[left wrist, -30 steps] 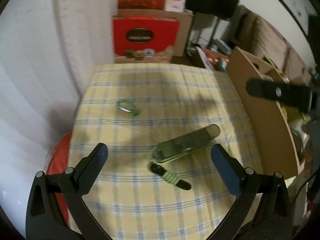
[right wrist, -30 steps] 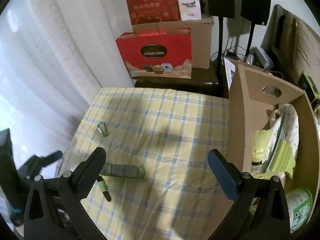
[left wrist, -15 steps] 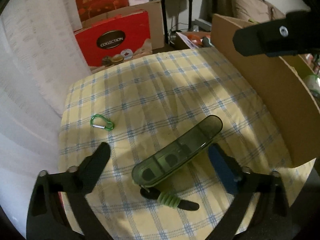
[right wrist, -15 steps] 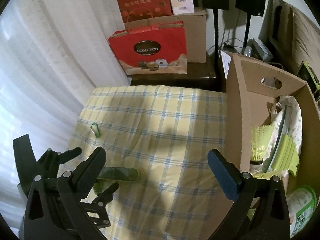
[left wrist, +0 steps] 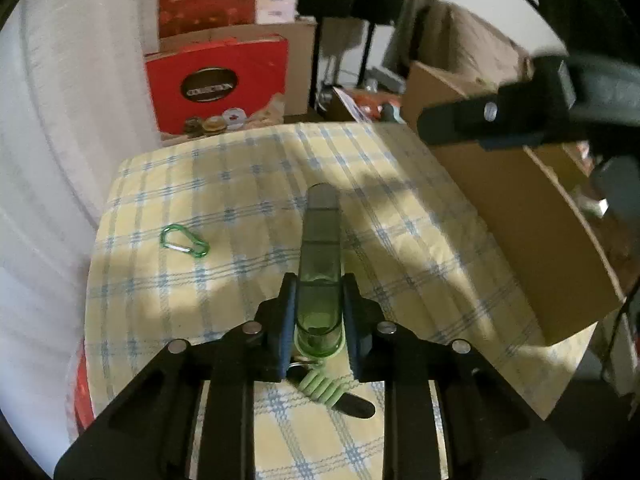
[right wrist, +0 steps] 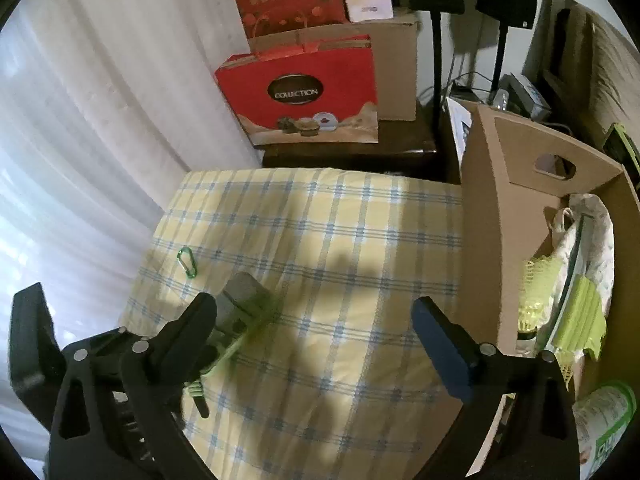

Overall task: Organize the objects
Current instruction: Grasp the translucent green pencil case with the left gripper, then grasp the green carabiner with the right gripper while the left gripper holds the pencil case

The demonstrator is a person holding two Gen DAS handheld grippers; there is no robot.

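My left gripper (left wrist: 319, 292) is shut on a long translucent green case (left wrist: 321, 248), clamping its near end; the case points away over the yellow checked tablecloth (left wrist: 248, 184). A green coiled strap with a black tab (left wrist: 332, 394) hangs from the case's near end. A green carabiner (left wrist: 185, 241) lies on the cloth to the left. In the right wrist view my right gripper (right wrist: 316, 328) is open and empty above the cloth; the case (right wrist: 240, 312) and the carabiner (right wrist: 187, 263) show at lower left.
An open cardboard box (right wrist: 496, 216) with green and white items stands at the table's right edge. Red gift boxes (right wrist: 304, 96) and cartons stand behind the table. A white curtain (right wrist: 80, 140) hangs on the left.
My left gripper has closed on the green case, which lay loose on the cloth between its open fingers. The case now points straight away. My right gripper stays open.
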